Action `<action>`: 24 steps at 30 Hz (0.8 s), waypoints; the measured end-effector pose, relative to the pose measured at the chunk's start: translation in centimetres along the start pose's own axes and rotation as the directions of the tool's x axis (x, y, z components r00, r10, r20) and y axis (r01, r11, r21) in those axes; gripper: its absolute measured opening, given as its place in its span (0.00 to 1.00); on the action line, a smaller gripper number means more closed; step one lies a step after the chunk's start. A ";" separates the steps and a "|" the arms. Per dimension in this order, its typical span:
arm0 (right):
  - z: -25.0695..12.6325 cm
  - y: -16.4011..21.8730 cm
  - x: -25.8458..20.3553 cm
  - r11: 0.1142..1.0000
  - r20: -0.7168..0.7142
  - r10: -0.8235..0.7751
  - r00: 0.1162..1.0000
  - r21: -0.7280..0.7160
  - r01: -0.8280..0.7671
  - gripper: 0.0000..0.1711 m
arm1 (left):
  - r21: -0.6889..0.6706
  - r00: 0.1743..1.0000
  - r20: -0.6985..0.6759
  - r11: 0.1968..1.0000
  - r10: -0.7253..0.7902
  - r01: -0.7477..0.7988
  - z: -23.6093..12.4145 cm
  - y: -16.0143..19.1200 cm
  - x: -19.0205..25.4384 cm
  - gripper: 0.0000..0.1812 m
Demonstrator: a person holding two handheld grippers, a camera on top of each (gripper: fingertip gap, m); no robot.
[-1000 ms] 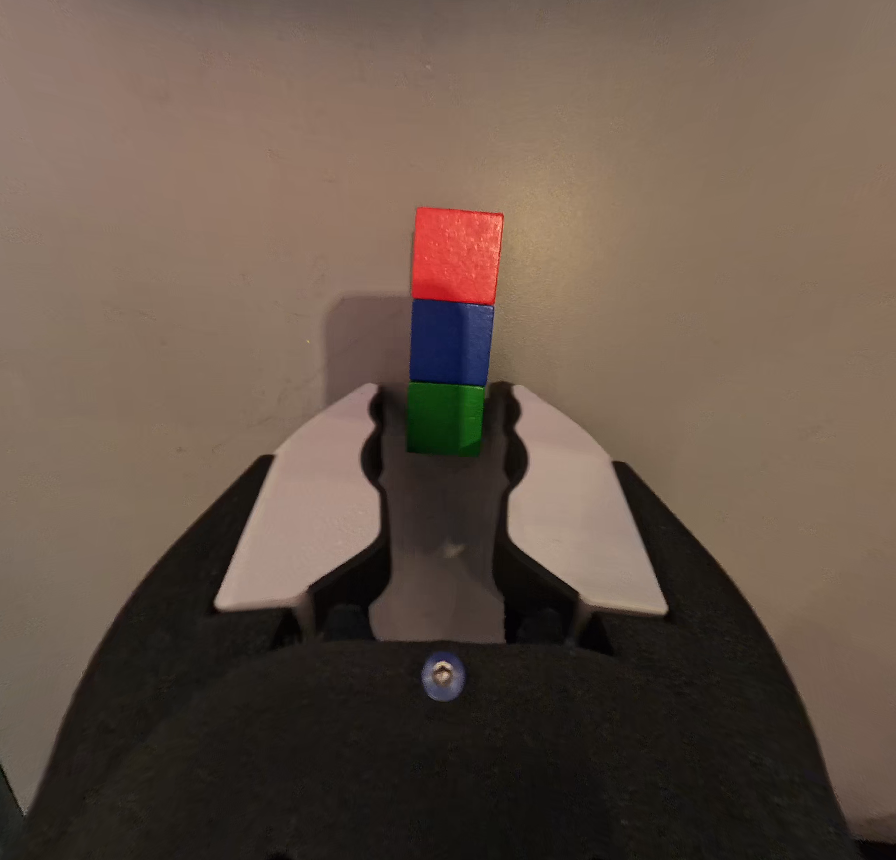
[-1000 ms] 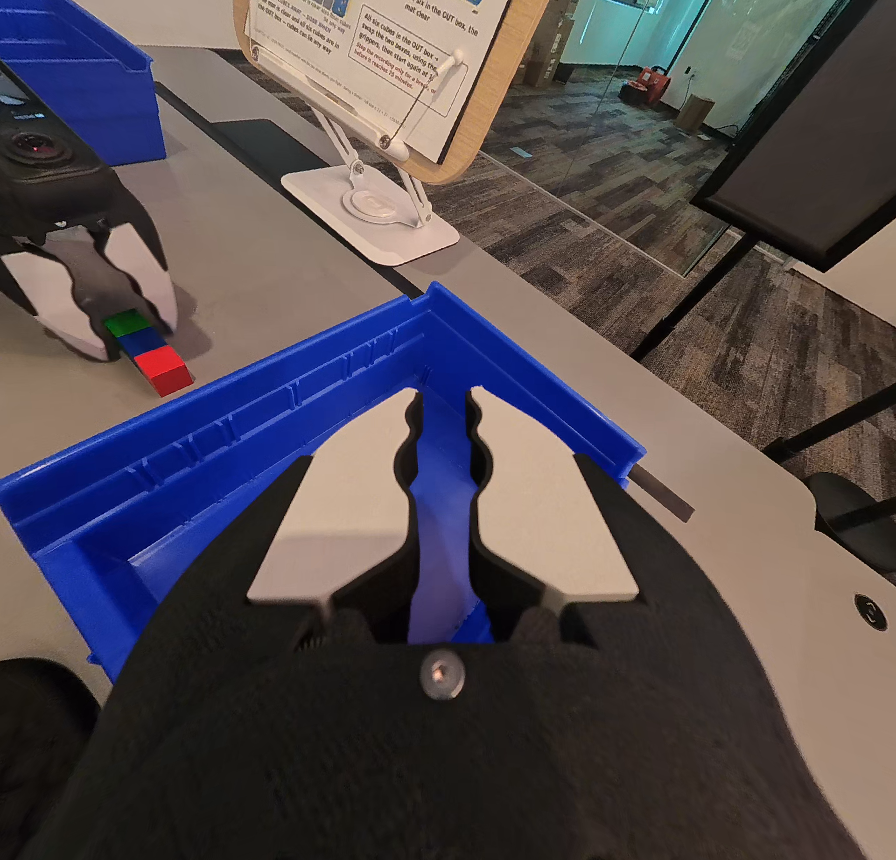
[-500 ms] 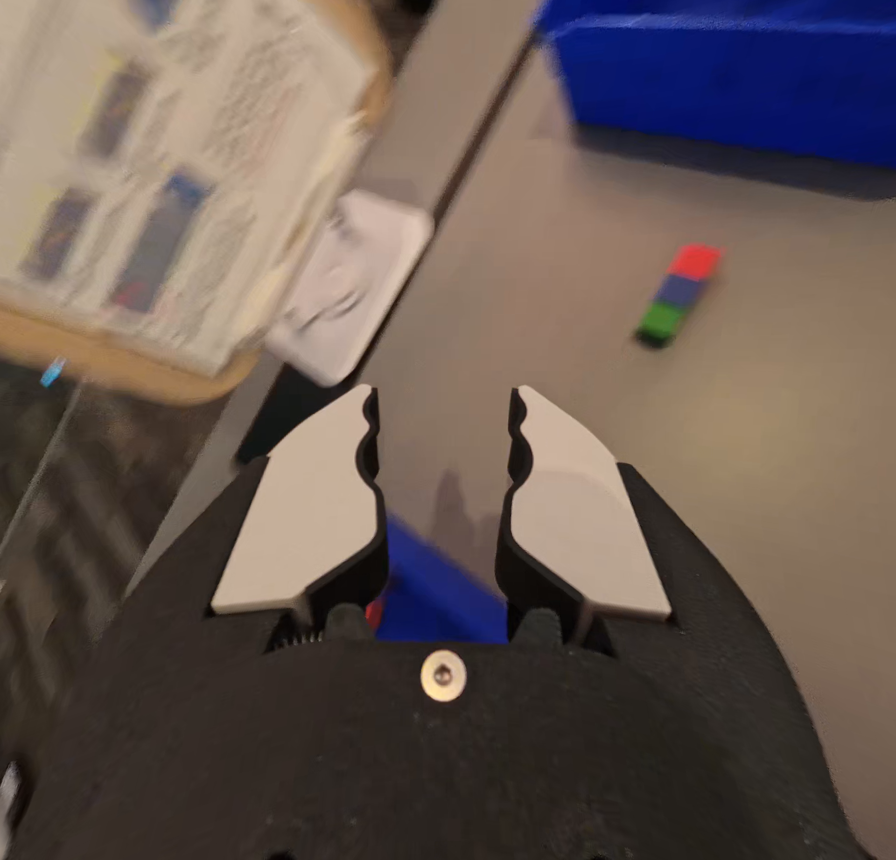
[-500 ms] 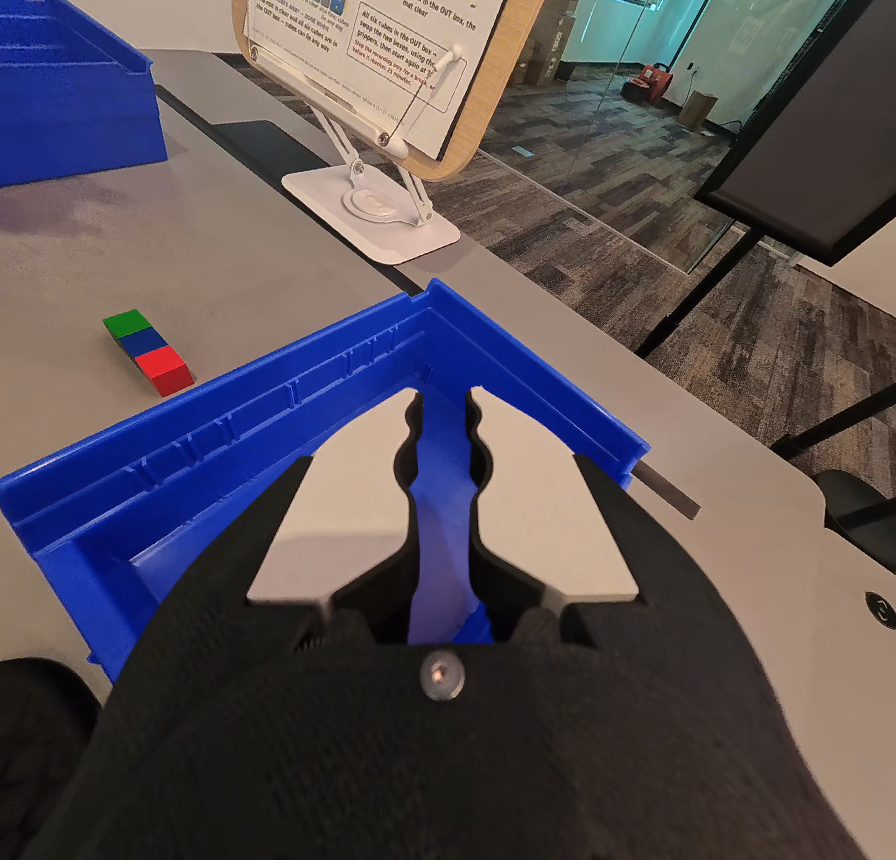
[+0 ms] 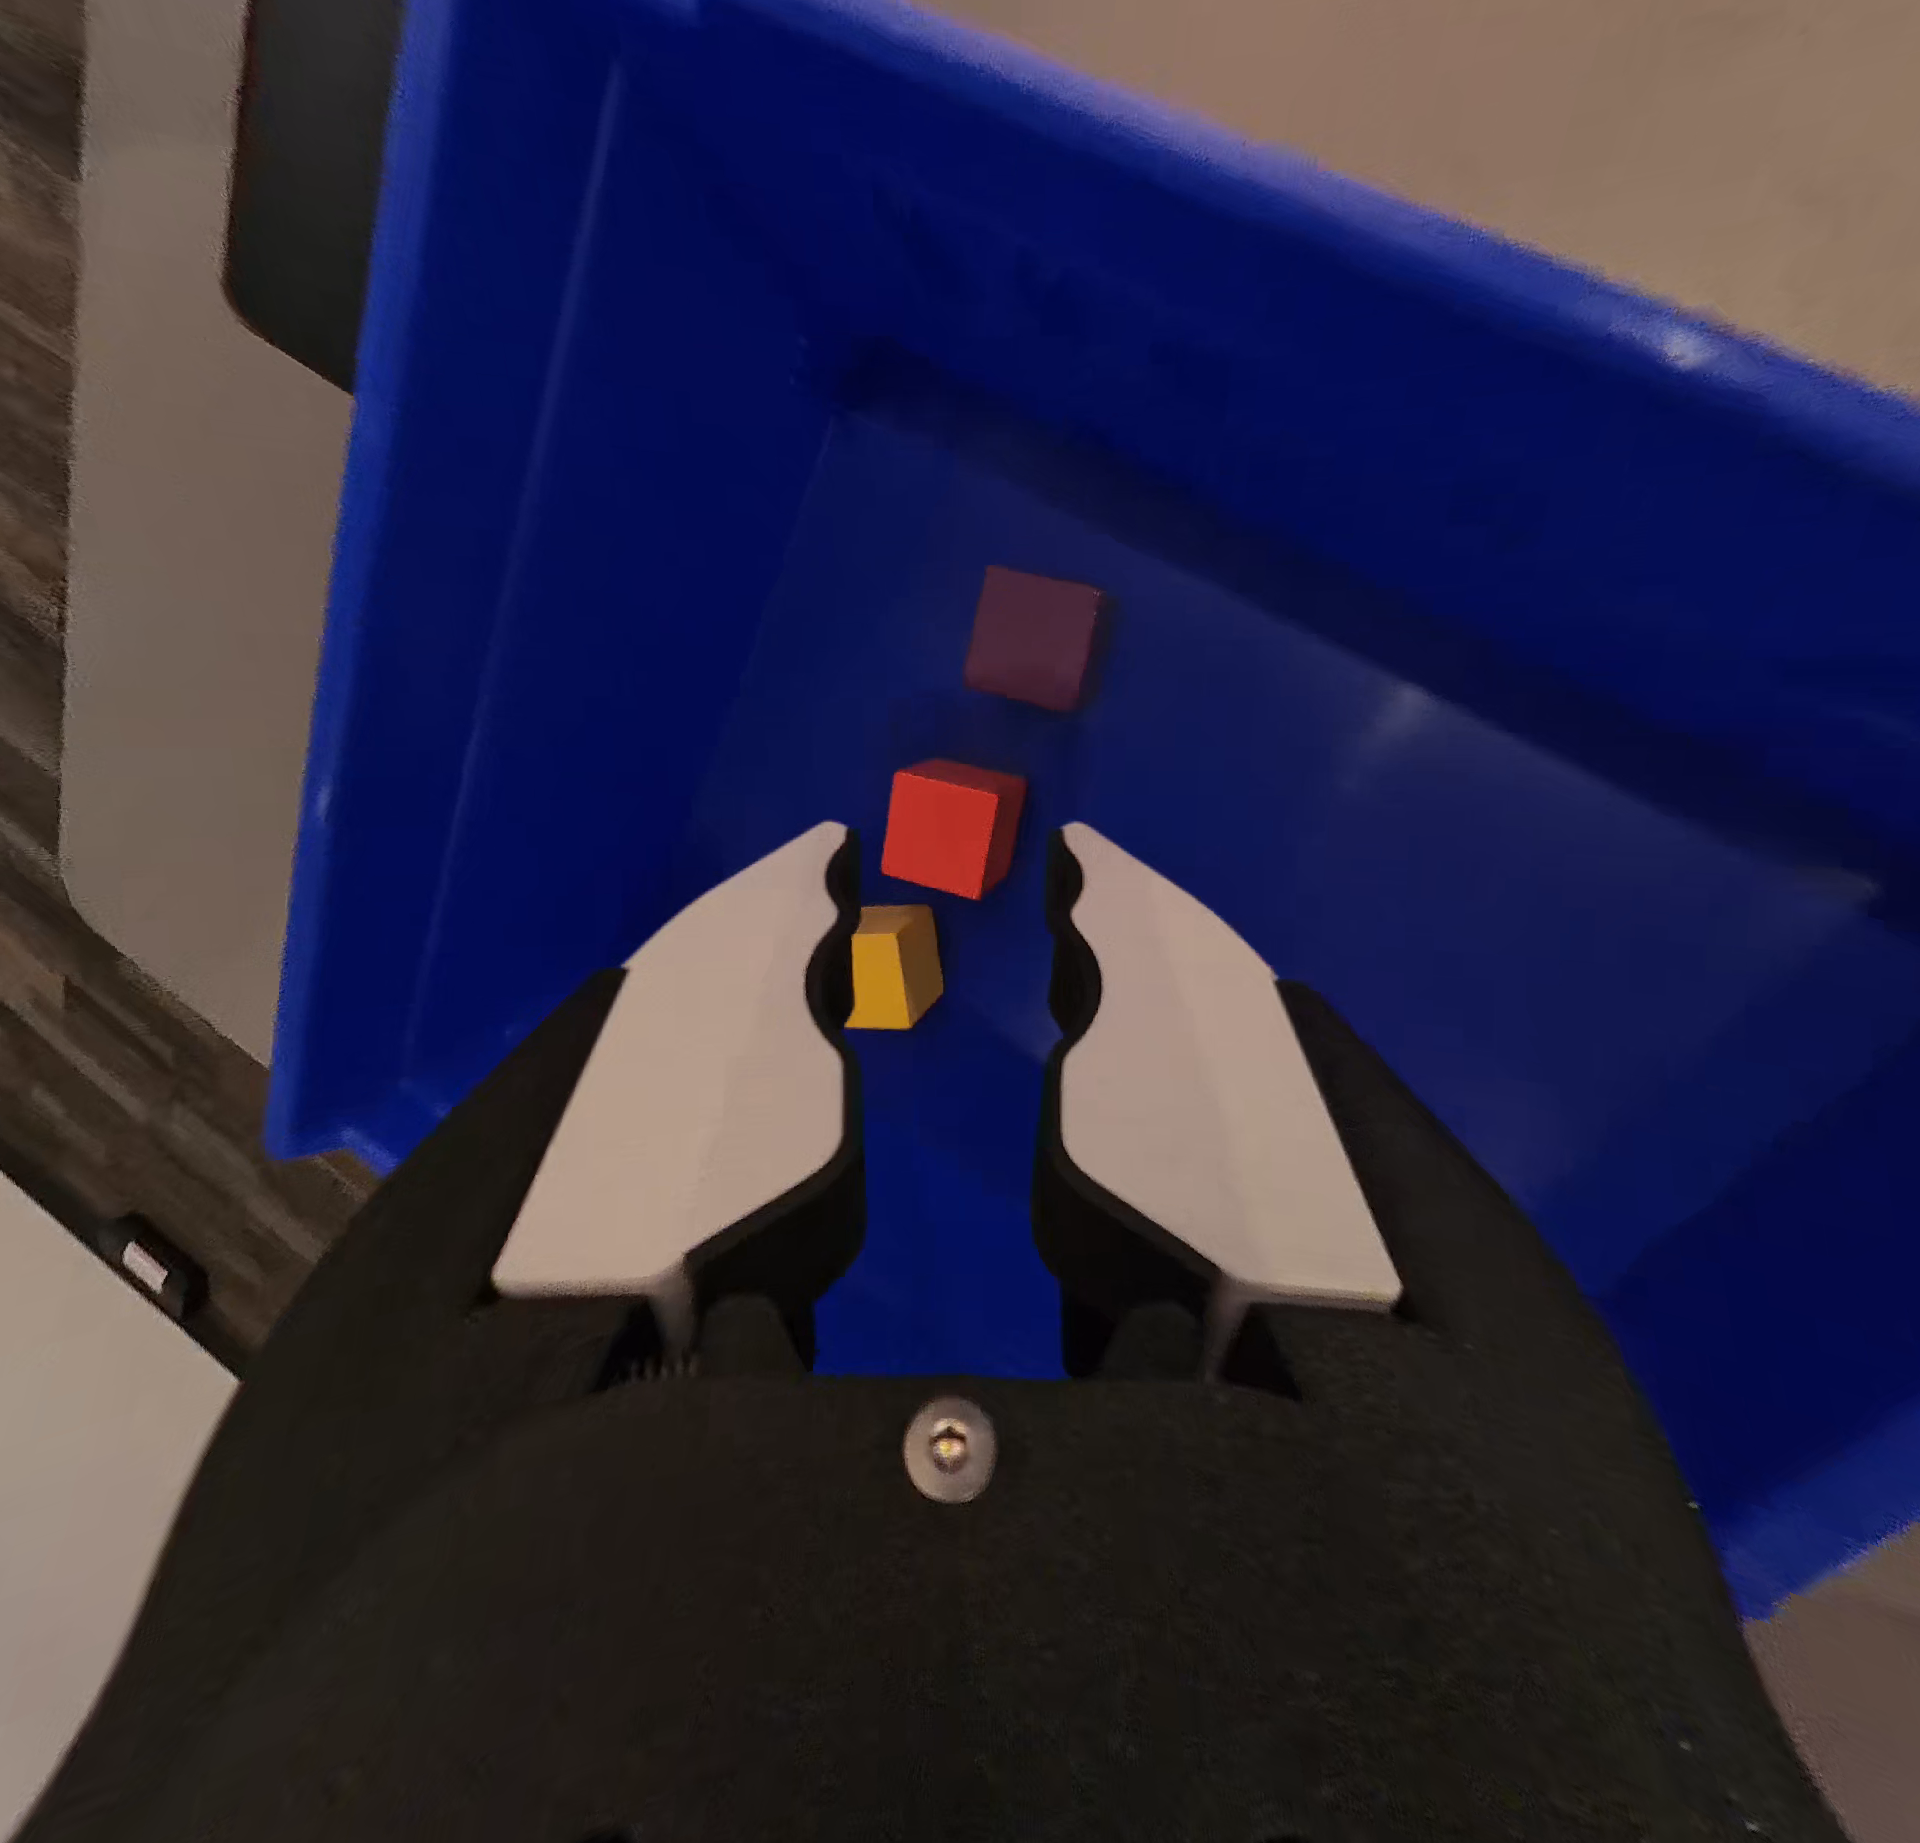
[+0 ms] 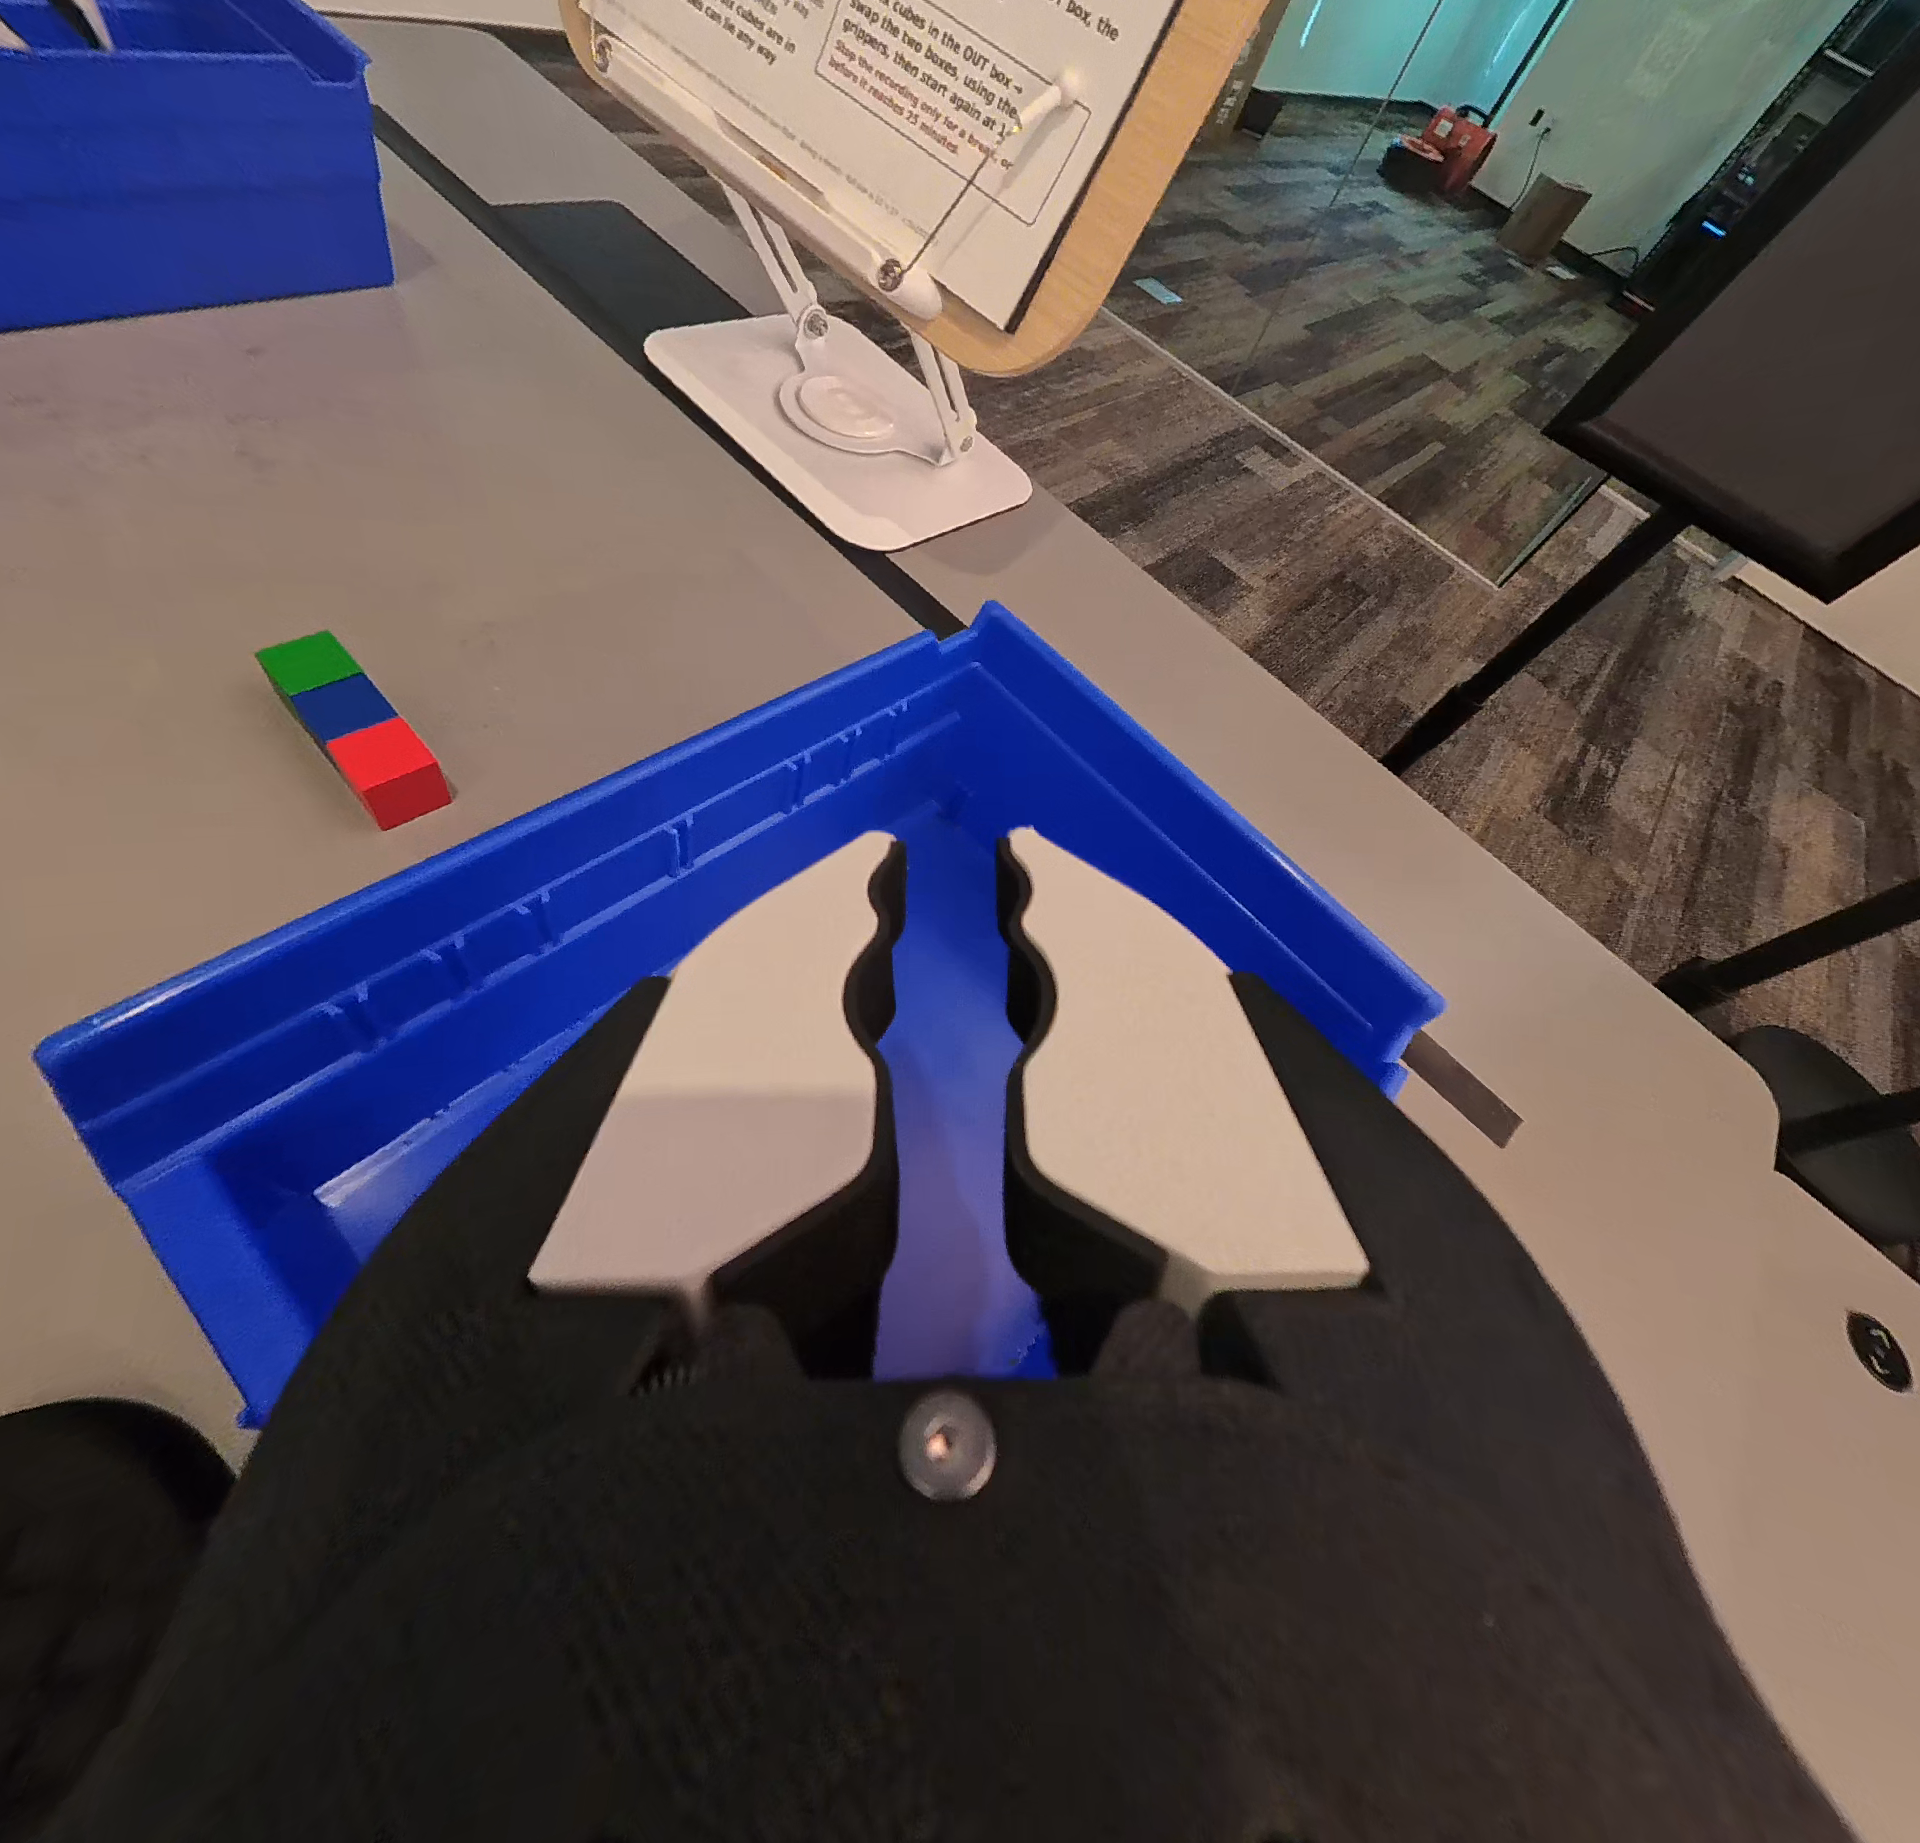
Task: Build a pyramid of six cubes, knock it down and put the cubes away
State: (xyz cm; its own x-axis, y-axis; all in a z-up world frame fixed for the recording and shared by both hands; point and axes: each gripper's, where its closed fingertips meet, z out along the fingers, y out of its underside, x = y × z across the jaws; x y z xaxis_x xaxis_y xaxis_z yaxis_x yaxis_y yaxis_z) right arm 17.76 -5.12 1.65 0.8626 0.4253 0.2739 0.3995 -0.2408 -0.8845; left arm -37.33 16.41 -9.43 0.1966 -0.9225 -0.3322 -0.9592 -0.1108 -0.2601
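Cubes: yellow cube (image 5: 891, 967) lies between parted, empty fingers of left gripper (image 5: 948, 843), hugging left finger; red cube (image 5: 951, 827) just ahead; purple cube (image 5: 1031, 636) beyond. All in blue bin (image 5: 540, 650). Right gripper (image 6: 948, 843) parted, empty.

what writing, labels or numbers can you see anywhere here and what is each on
Printed sheet on the board of the white stand: black and red print beside small pictures, legible, but I won't quote it.
Round fitting in the table: a mark, too small to read.
Row of cubes, near bin, cubes in the far bin, both grippers' fingers: no writing visible.
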 end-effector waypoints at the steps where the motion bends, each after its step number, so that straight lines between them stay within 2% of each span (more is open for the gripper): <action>1: -0.1 0.2 0.1 1.000 -0.011 -0.003 1.000 -0.008 0.003 0.10 | -0.018 1.000 -0.014 1.000 0.011 -0.011 0.6 0.4 0.0 0.19; 4: -0.5 0.5 0.5 1.000 -0.035 0.005 0.999 -0.011 -0.005 0.10 | -0.083 0.998 -0.064 0.996 0.012 -0.017 2.3 1.6 -0.1 0.24; 9: -0.7 1.3 0.7 0.999 -0.049 0.018 0.999 -0.039 -0.020 0.10 | -0.091 0.993 -0.114 0.996 0.013 -0.023 4.2 1.9 -0.2 0.26; 12: -0.5 1.9 0.5 0.998 -0.046 0.019 0.999 -0.066 -0.022 0.10 | -0.125 0.989 -0.149 0.992 0.005 -0.024 5.0 2.5 0.1 0.24; 14: -0.3 2.0 0.4 0.997 -0.046 0.015 0.999 -0.076 -0.019 0.10 | -0.133 0.986 -0.164 0.991 0.004 -0.026 5.1 2.7 0.2 0.16; 17: -0.2 1.9 0.3 0.997 -0.041 0.010 0.999 -0.080 -0.013 0.10 | -0.181 0.986 -0.165 0.983 -0.007 -0.023 4.8 3.3 0.0 0.16; 19: -0.1 1.7 0.3 0.997 -0.038 0.008 0.999 -0.074 -0.011 0.10 | -0.178 0.991 -0.136 0.984 -0.009 -0.015 3.7 3.1 -0.6 0.16; 21: -0.1 1.5 0.2 0.998 -0.033 0.006 0.999 -0.067 -0.008 0.10 | -0.109 0.995 -0.098 0.994 -0.025 0.014 1.3 1.5 -1.6 0.16; 24: -0.1 1.1 0.2 0.999 -0.029 0.006 1.000 -0.053 -0.008 0.10 | 0.078 0.999 0.016 0.996 -0.034 0.033 -5.6 -3.4 -3.4 0.16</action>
State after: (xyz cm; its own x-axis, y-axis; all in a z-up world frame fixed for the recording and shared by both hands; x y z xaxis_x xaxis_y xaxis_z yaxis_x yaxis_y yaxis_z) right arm 18.38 -5.38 0.76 0.8737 0.3983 0.2794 0.4088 -0.2896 -0.8655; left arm -35.89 17.86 -2.39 0.2327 -0.9122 -0.3372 -0.9333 -0.1120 -0.3411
